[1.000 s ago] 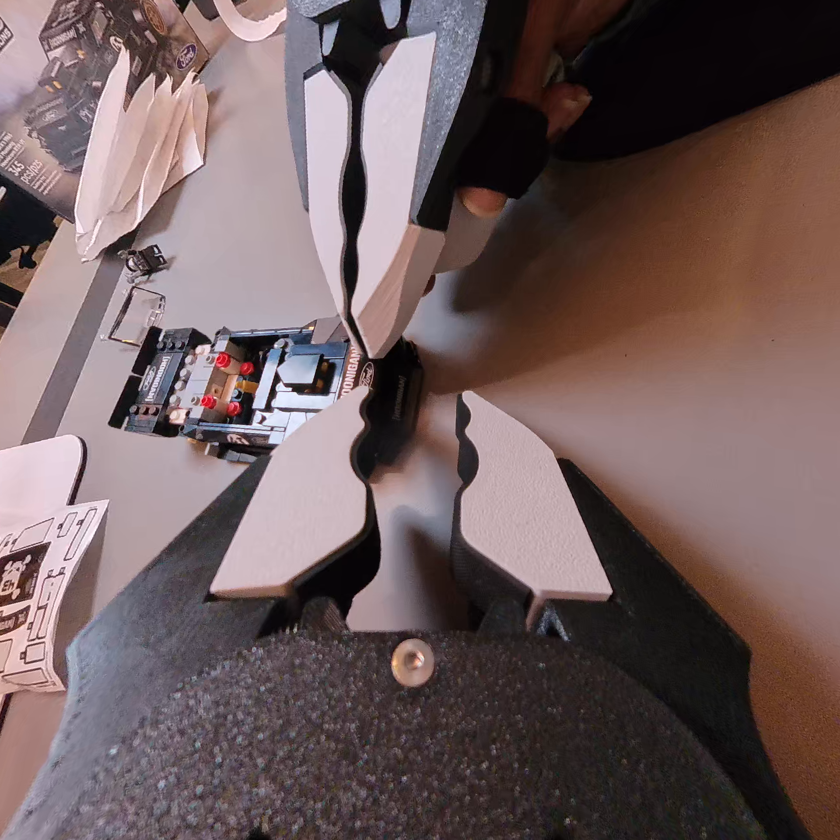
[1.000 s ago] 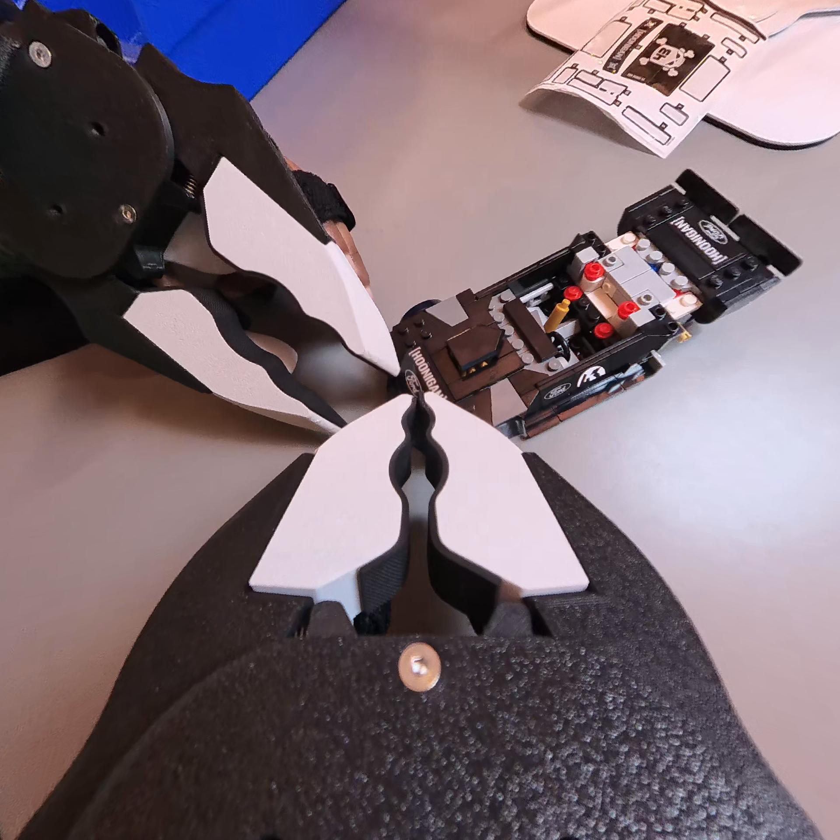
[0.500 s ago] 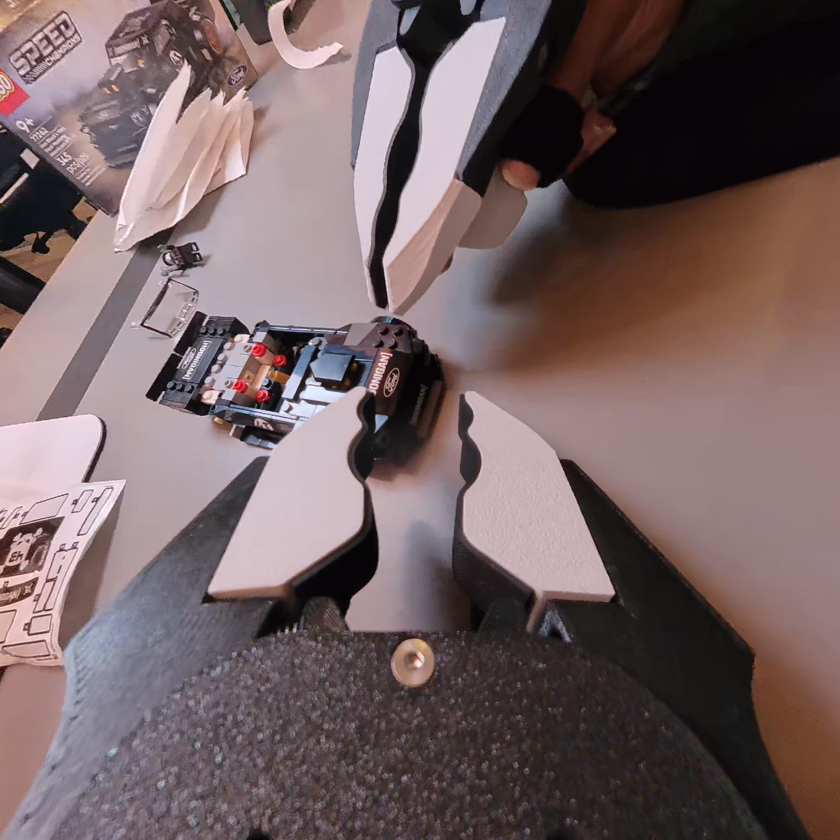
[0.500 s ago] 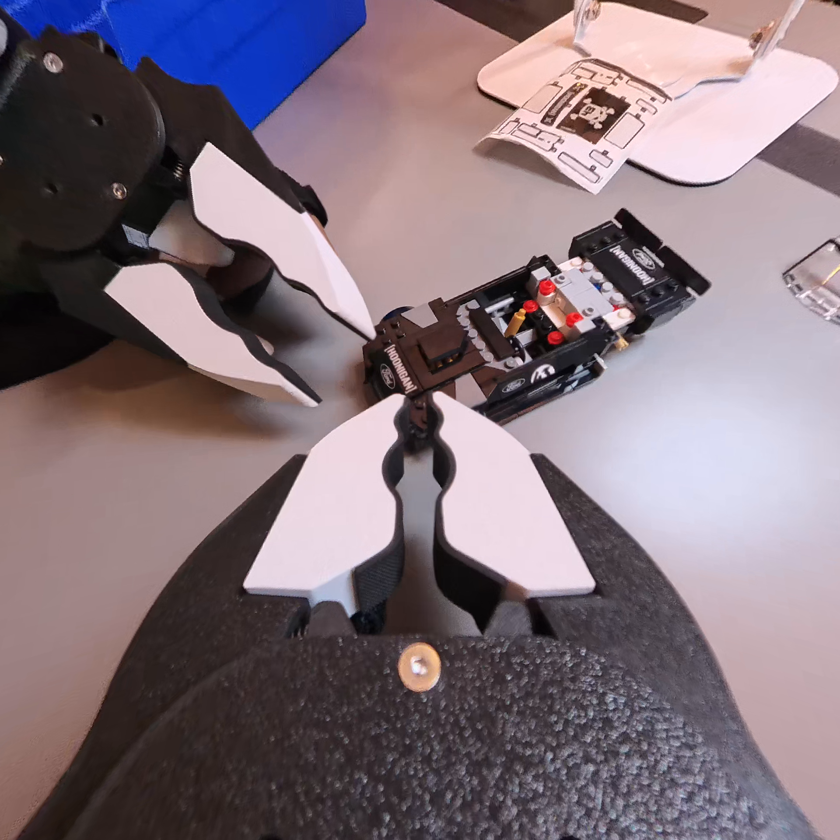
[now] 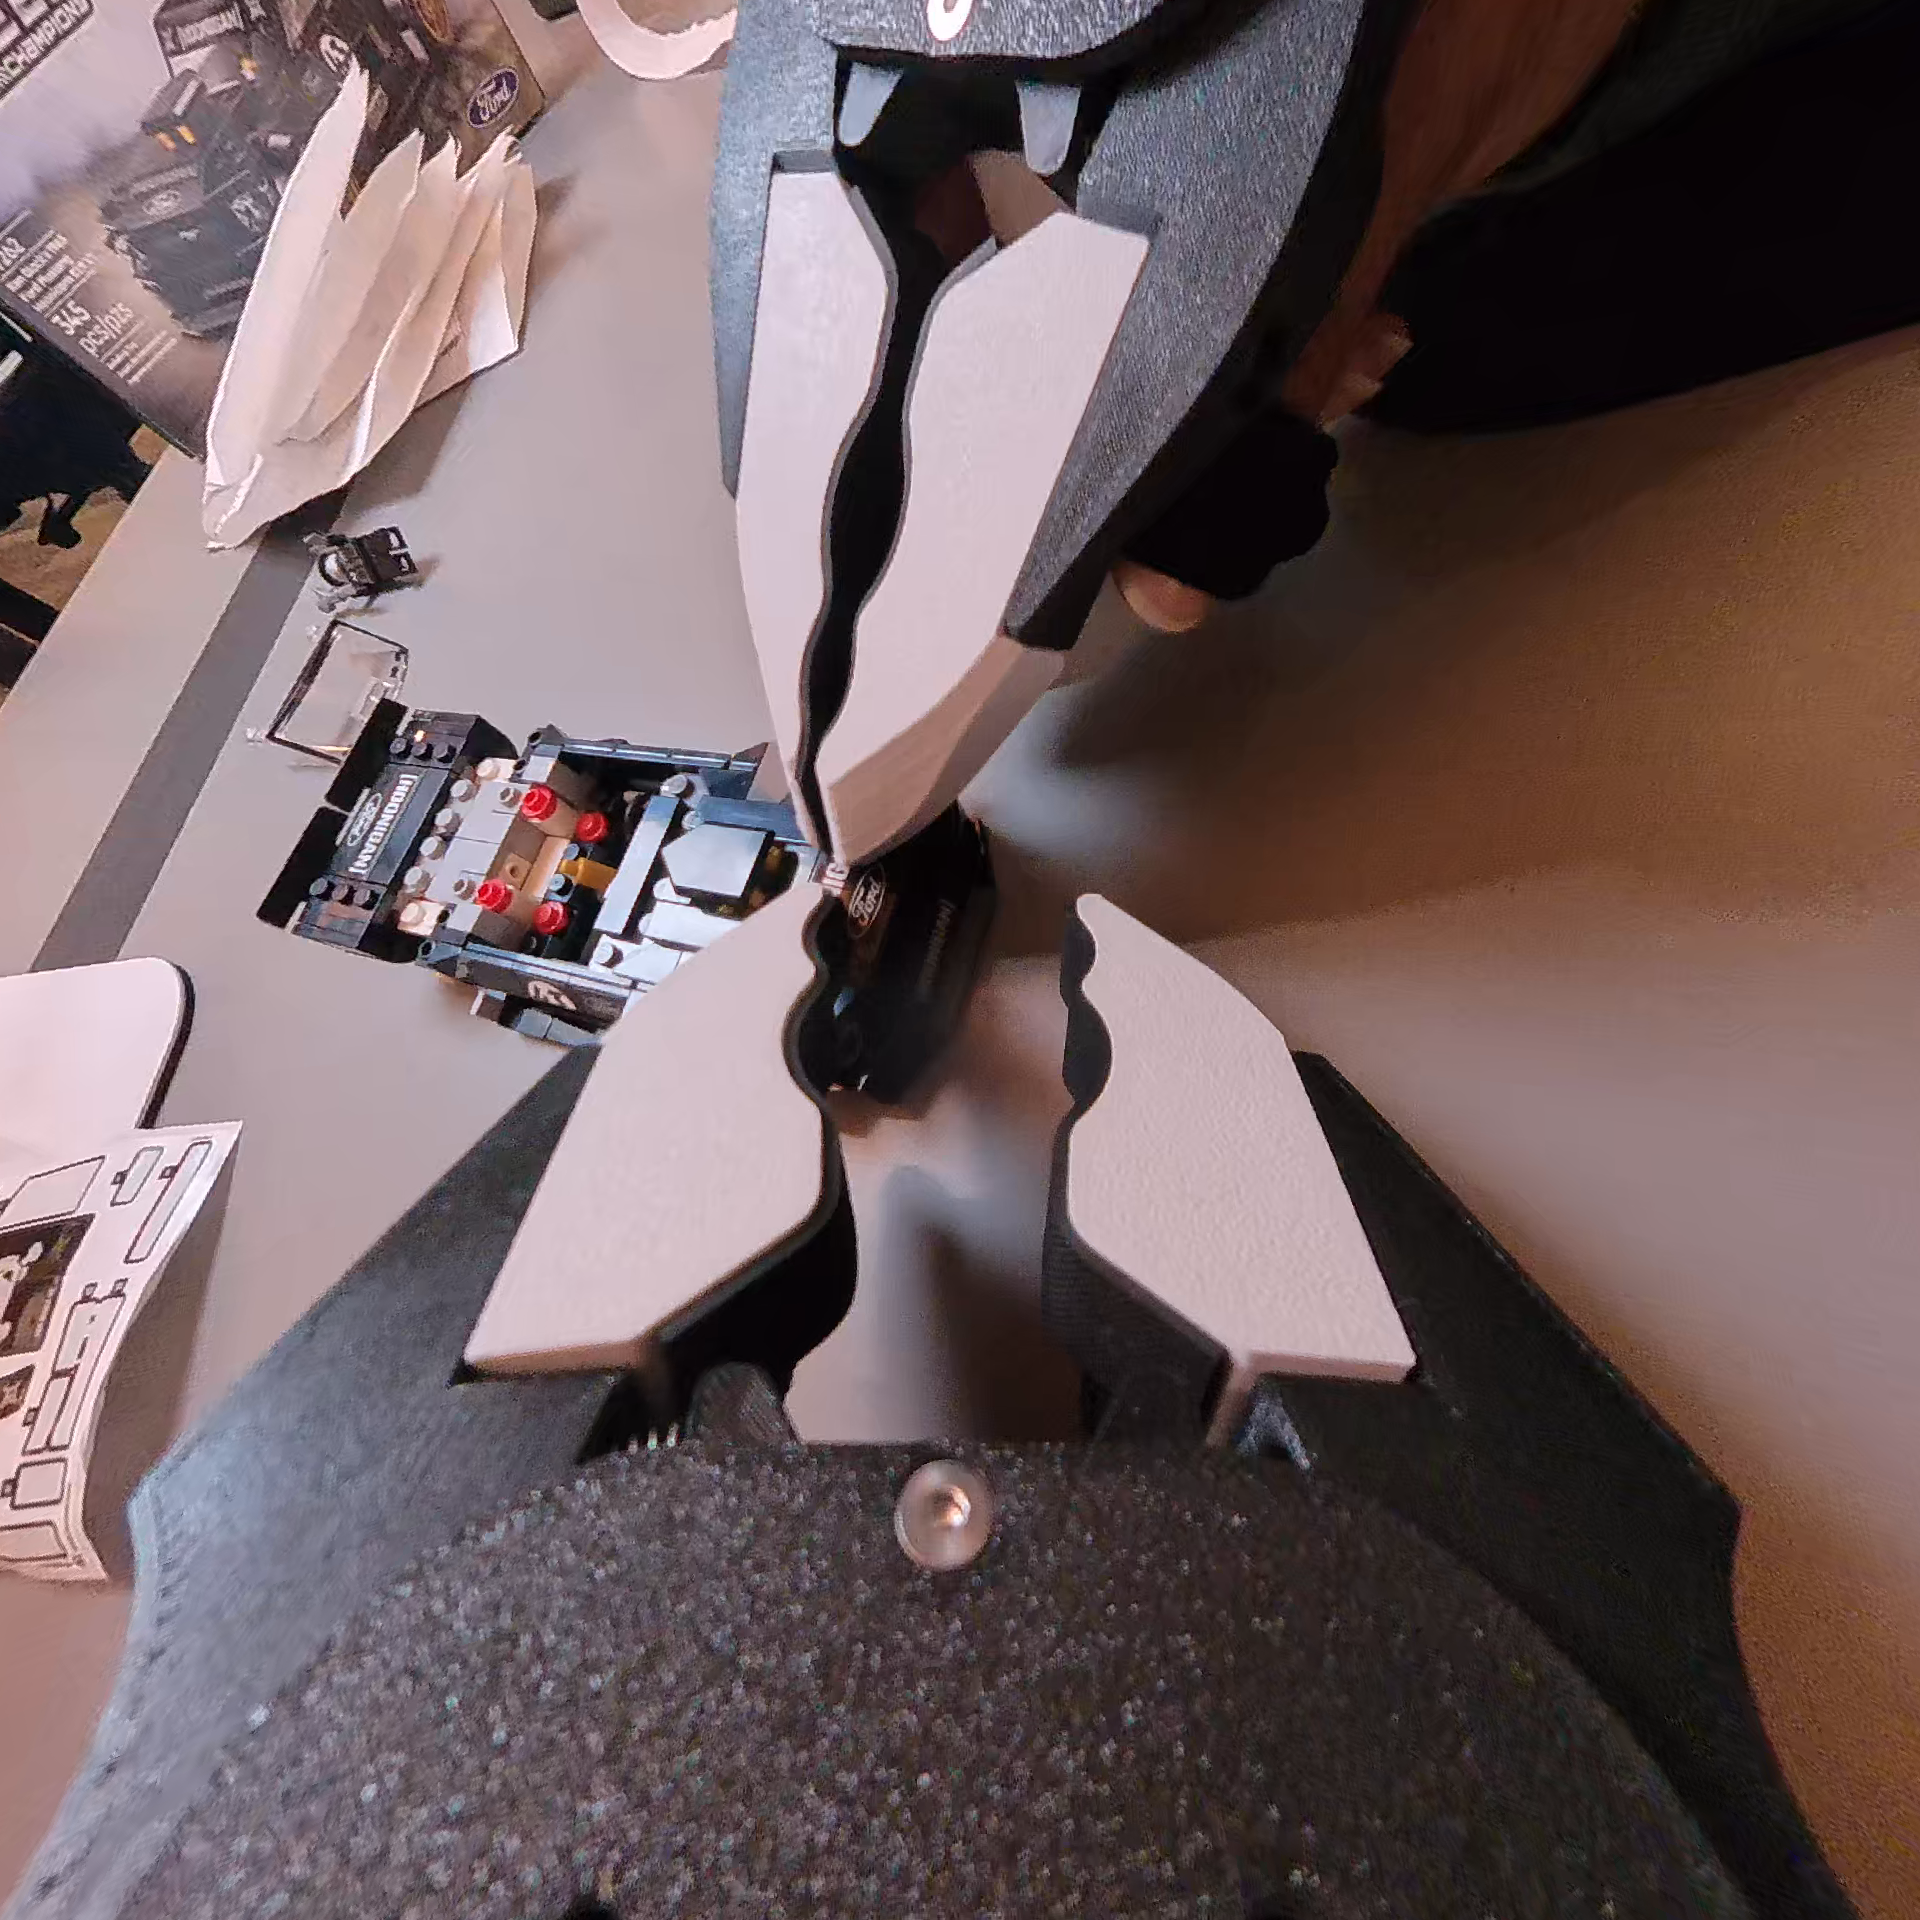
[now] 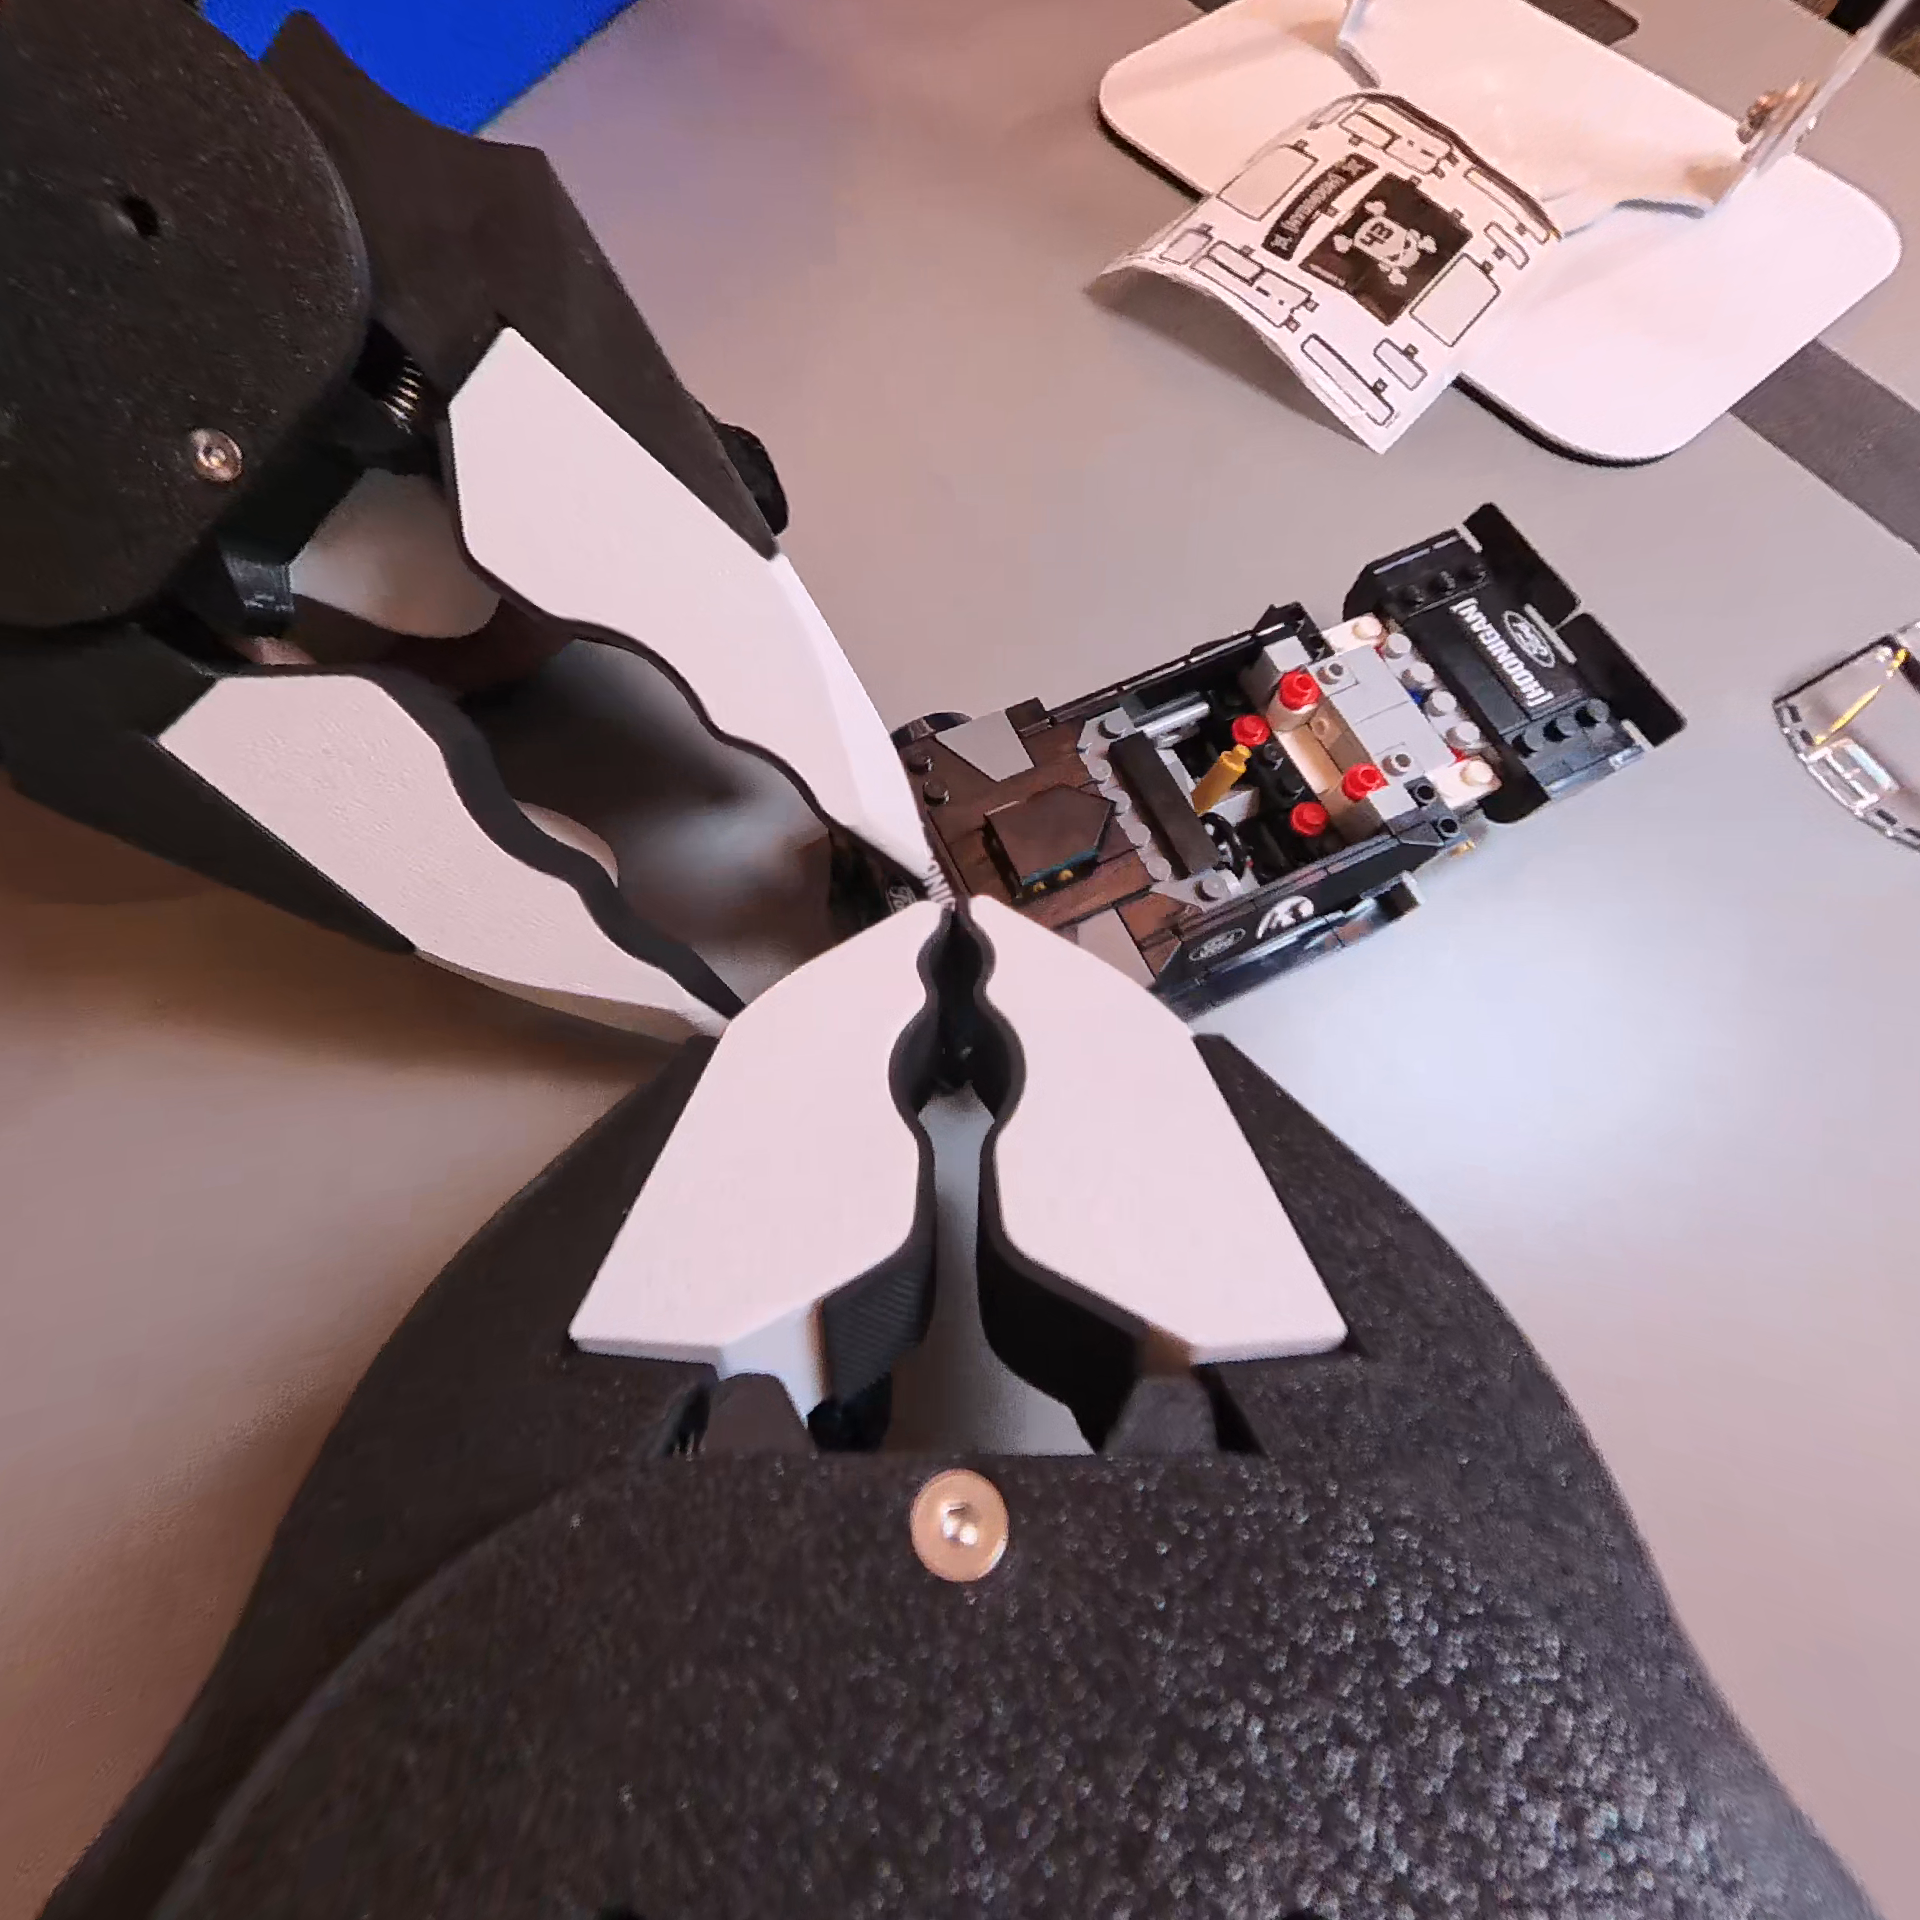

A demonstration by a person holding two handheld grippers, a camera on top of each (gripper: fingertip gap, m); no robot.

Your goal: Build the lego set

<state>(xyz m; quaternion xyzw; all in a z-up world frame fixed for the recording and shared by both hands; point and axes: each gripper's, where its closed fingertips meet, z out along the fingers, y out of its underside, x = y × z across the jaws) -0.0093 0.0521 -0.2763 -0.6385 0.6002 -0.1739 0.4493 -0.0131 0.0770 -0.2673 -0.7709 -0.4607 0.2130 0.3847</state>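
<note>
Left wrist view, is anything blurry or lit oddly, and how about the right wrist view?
Left wrist view: warm light on the table, soft smeared patches around the left gripper, straight edges bowed by the wide lens. Right wrist view: cooler grey light, the car sharp, a smeared patch by the right gripper.

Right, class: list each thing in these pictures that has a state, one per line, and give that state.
Left gripper: open, jaws either side of the car's front end.
Right gripper: shut, tips at the car's front; nothing visibly held.
Lego car: part-built, roofless, insides exposed, resting on the table.
Clear windscreen piece: loose, unattached, beside the car.
Sticker sheet: curled, partly off its white board.
Paper bags: torn open, crumpled.
</note>
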